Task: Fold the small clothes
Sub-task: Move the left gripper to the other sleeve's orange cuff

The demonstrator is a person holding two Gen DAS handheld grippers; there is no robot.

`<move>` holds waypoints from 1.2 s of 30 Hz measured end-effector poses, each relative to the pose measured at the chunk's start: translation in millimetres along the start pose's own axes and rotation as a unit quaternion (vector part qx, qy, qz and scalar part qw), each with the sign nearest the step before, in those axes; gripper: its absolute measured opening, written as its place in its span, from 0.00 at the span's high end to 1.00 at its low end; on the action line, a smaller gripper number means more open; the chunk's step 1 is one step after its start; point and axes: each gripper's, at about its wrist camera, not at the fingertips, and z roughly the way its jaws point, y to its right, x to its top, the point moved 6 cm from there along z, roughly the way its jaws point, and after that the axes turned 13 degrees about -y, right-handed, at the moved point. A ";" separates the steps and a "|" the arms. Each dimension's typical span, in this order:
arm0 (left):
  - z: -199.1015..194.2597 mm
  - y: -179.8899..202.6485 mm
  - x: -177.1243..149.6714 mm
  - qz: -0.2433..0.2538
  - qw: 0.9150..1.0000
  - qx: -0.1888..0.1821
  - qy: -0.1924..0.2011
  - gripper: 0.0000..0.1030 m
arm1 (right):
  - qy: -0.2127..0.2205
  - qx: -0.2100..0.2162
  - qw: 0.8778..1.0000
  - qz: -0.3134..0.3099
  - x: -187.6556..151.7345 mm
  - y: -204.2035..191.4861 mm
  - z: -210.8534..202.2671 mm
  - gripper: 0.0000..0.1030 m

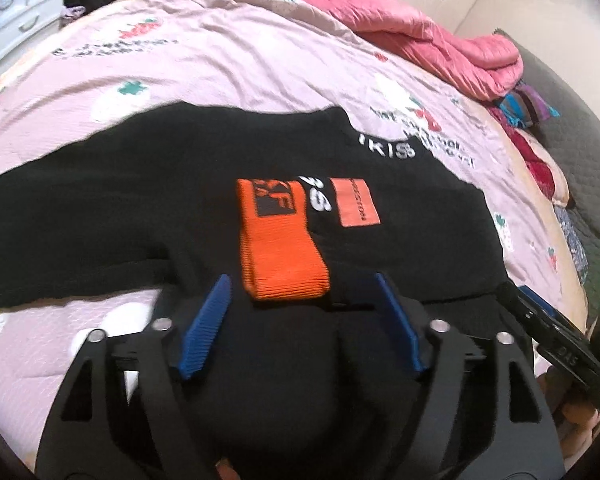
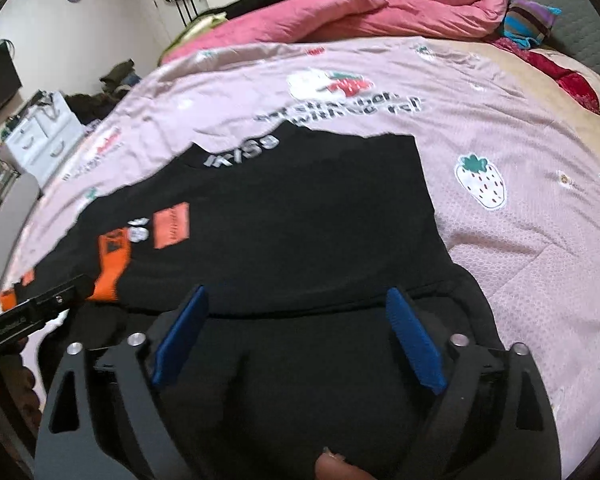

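Note:
A black garment (image 1: pixel 140 208) with orange patches and white lettering lies spread on the pink strawberry-print bedspread (image 1: pixel 180 60); it also shows in the right wrist view (image 2: pixel 300 216). An orange ribbed cuff (image 1: pixel 280 240) lies folded over it. My left gripper (image 1: pixel 302 284) is open, its blue pads either side of the cuff's near end, just above the cloth. My right gripper (image 2: pixel 296 300) is open over the garment's near edge, at its right part. The other gripper's body shows at the right in the left wrist view (image 1: pixel 556 344) and at the left in the right wrist view (image 2: pixel 32 312).
A rolled pink quilt (image 2: pixel 360 4) lies along the far side of the bed. Striped and red cloths (image 2: pixel 540 28) are piled at the far right. A white drawer unit (image 2: pixel 40 140) and dark clothes stand left of the bed. Wardrobe doors are behind.

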 end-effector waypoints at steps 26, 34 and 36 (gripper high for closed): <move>-69.1 -79.0 -14.8 -0.098 0.993 0.027 0.059 0.09 | 0.054 0.055 0.994 -0.082 0.4 -94.5 -49.1 0.04; -83.4 -107.8 -20.9 -0.127 0.989 0.035 0.070 0.09 | 0.050 0.065 0.991 -0.110 -0.5 -127.1 -48.8 0.04; -85.7 -112.9 -22.4 -0.131 0.988 0.038 0.072 0.09 | 0.049 0.068 0.990 -0.116 -1.1 -135.0 -48.5 0.04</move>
